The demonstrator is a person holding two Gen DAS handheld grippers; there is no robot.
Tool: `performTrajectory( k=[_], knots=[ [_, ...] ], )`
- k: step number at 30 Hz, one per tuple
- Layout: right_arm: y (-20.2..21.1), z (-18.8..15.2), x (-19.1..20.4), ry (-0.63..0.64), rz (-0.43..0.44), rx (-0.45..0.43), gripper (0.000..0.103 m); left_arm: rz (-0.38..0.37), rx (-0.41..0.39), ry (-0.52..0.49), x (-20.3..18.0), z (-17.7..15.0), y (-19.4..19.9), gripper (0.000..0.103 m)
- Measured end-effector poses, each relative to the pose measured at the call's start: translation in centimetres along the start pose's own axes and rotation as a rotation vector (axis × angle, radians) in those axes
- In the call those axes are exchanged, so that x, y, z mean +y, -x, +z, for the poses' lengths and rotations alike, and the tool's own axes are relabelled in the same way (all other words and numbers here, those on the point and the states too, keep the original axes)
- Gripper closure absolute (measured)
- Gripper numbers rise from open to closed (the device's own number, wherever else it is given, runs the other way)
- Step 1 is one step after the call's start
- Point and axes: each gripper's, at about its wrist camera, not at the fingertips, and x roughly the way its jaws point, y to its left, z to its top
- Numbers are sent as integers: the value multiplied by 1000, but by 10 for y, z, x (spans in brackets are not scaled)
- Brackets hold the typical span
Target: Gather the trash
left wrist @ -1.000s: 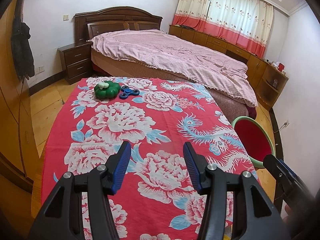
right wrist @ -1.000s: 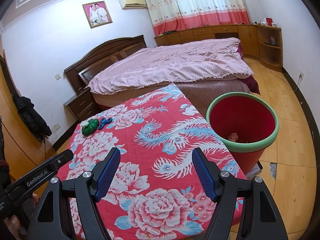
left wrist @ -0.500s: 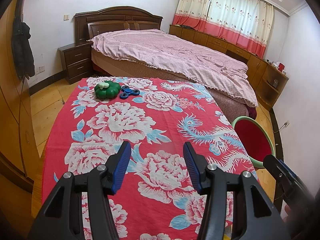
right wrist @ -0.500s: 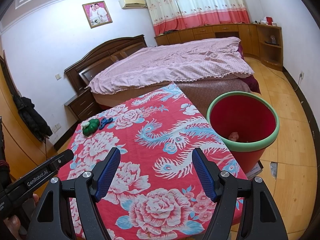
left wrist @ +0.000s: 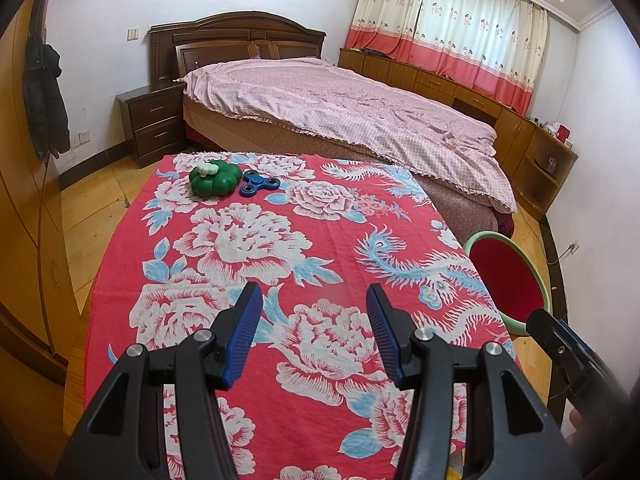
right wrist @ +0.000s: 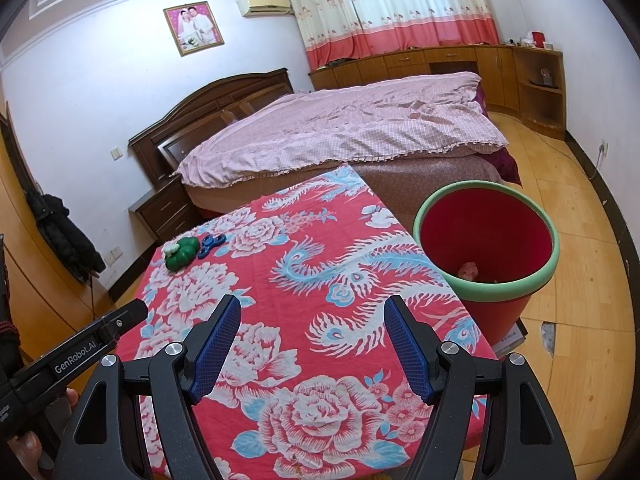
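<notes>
Left gripper: 1, jaws wide apart, nothing between them, held above the near part of the table.
Right gripper: 1, jaws wide apart, nothing between them, above the near right part of the table.
Blue pads: 2 on each gripper, 4 in all.
Table: 1, covered by 1 red cloth printed with white flowers and light-blue phoenix shapes.
Green toy: 1, lobed, with 1 small white piece on top, at the far left corner of the table.
Blue fidget spinner: 1, 3 lobes, lying flat just beside the green toy, on its right.
Trash bin: 1, red with a pale green rim, standing on the floor just beside the table's right edge.
Trash in bin: 1 pinkish crumpled piece at the bottom; small dark bits near it are too small to tell.
Bed: 1, pink checked cover, beyond the table.
Nightstand: 1, 2 drawers, left of the bed.
Framed photo: 1, on the wall.
</notes>
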Motion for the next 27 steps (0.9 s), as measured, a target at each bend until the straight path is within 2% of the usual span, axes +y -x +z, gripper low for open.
performTrajectory(
  k=[27],
  knots=[
    [-2,-2,-2,-6,2,8,28,0,2,2,2,0,-1,49]
  ],
)
